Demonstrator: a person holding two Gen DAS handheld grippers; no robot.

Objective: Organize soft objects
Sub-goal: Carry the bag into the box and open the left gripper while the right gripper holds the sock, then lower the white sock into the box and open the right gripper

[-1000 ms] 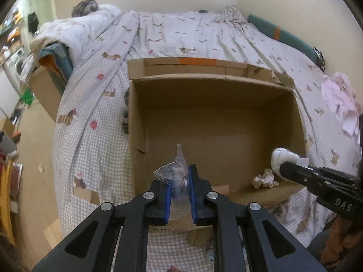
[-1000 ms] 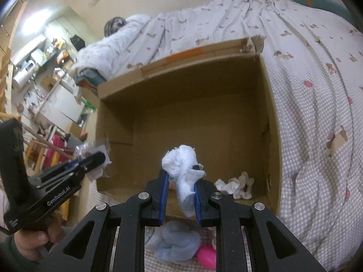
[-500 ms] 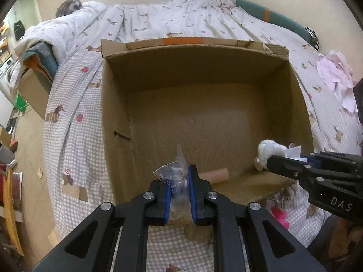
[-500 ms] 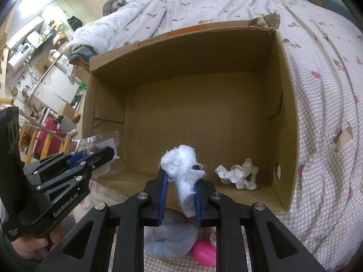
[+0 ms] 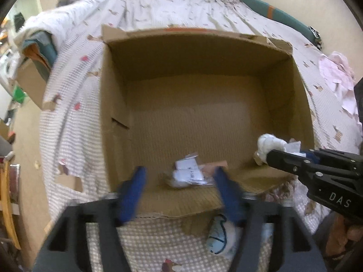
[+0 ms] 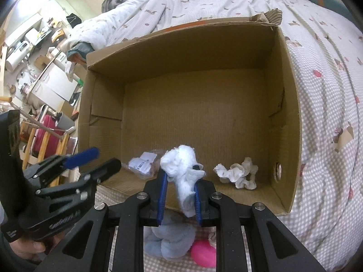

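Hovering over the near edge of the open cardboard box (image 5: 204, 104), the left tongs (image 5: 180, 188) stand with their blue pads (image 5: 133, 188) spread wide apart and nothing between them; the pads look smeared in the left wrist view. Just past them, a clear plastic packet (image 5: 189, 174) with white labels lies on the box floor near the front wall, touching neither pad. From the right wrist view the same packet (image 6: 145, 164) sits left of centre on the floor, with the left tongs (image 6: 99, 163) showing at the lower left, jaws parted. The right tongs (image 6: 180, 192) are clamped on a white sock (image 6: 183, 172), which bunches above the pads and hangs below them; this bundle is held above the front wall of the box (image 6: 195, 95), not resting on anything. In the left wrist view the sock (image 5: 270, 145) pokes out past the black tip of the right tongs (image 5: 272, 155) at the right side of the box. A crumpled white cloth (image 6: 237, 173) lies on the box floor near the right front corner, apart from the packet. The box rests on a bed covered by a checked sheet (image 6: 329, 90) with small printed figures. In front of the box, on the sheet, lie a pale blue soft toy (image 6: 169, 240) and, just beside it, a pink ball (image 6: 203, 253), both partly hidden by the right tongs. A pink garment (image 5: 338, 77) lies on the bed to the right, well apart from the box.
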